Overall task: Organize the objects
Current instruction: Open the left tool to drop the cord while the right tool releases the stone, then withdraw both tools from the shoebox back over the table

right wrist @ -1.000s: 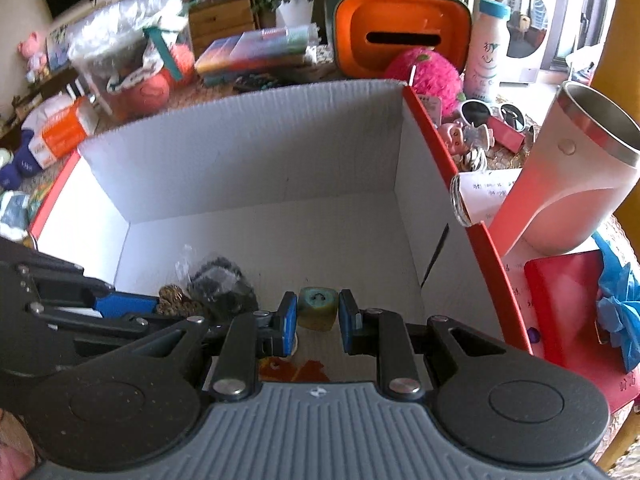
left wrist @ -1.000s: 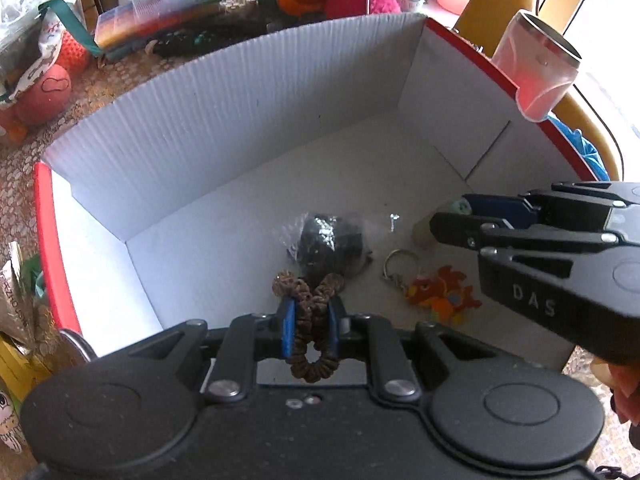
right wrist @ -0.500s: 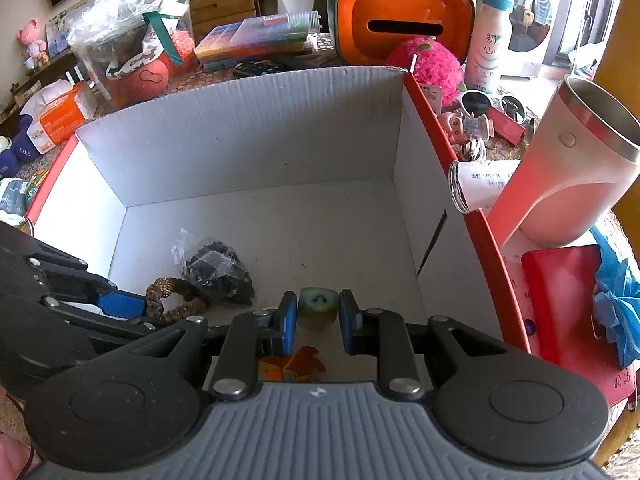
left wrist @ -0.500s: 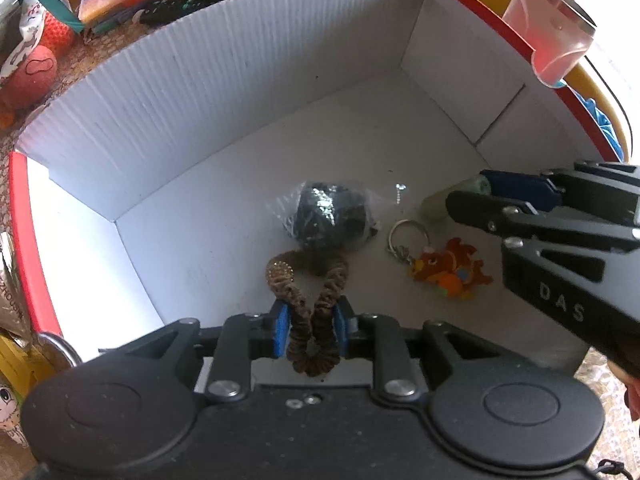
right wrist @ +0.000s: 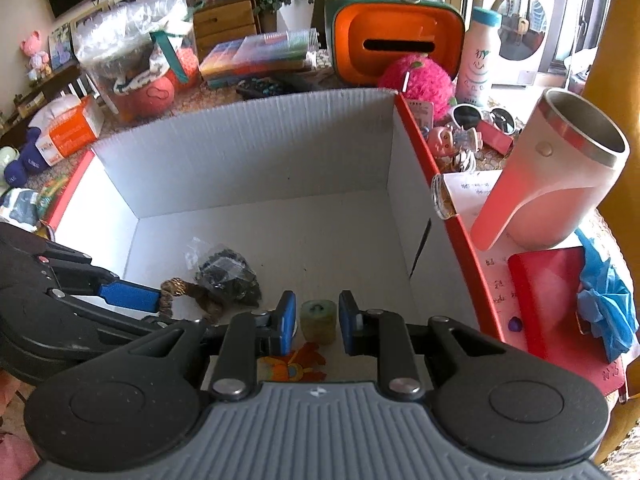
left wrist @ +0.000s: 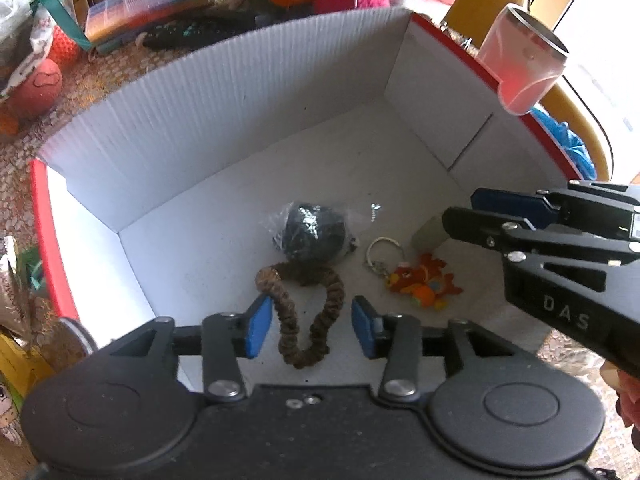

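Brown, fabric-wrapped and limp, the hair tie [left wrist: 308, 312] hangs in a loose loop between the blue fingers [left wrist: 258, 326] of the left gripper [left wrist: 311, 326], whose jaws have just been opening; the pads now stand clear of it on both sides, so it seems to lie released on the white floor of the cardboard box [left wrist: 224, 92]. It looks light, soft and stretchy, unlikely to slip or break, and any part of the loop would serve as a hold, though it will sag and fold. The right gripper [right wrist: 318, 322] has its fingers narrowly apart around a small pale green roll [right wrist: 318, 320]; whether the pads press on it I cannot tell. The roll looks light and fairly firm, best taken across its round sides. Just beyond the hair tie lie a dark bundle in clear plastic [left wrist: 312, 232], a small screw [left wrist: 375, 210] and an orange fish keyring [left wrist: 420, 280]. A pink tumbler [right wrist: 548, 184] stands outside the box on the tabletop.
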### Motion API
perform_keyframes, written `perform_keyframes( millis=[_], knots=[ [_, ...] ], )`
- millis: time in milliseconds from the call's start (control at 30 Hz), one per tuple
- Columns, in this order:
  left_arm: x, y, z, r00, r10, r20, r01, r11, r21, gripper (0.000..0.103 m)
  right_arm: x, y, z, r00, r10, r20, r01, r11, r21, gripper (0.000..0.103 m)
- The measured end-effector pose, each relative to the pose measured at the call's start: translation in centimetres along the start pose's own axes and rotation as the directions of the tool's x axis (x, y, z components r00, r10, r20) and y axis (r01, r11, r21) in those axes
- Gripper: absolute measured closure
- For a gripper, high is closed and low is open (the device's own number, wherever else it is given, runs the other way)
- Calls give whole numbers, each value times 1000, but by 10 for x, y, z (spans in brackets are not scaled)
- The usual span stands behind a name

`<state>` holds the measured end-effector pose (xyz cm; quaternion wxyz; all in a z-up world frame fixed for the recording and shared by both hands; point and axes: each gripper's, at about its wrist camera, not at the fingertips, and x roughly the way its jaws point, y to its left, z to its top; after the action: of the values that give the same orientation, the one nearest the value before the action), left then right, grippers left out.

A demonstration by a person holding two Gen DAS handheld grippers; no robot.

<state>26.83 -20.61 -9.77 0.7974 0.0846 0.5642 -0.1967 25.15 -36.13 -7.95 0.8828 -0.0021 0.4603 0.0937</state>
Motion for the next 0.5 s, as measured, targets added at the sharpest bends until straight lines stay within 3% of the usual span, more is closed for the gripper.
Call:
perform_keyframes(
  millis=[67, 500],
  knots=[
    [-7, -1, -2, 1000, 1, 18, -1, 1000, 4, 49, -7, 1, -1, 1000, 2, 10, -2, 1000, 0, 81],
    [-62, 0, -27, 989, -15, 145, 14, 1000, 5, 47, -56, 17, -13, 996, 30, 82, -31, 999, 9, 81]
  ],
)
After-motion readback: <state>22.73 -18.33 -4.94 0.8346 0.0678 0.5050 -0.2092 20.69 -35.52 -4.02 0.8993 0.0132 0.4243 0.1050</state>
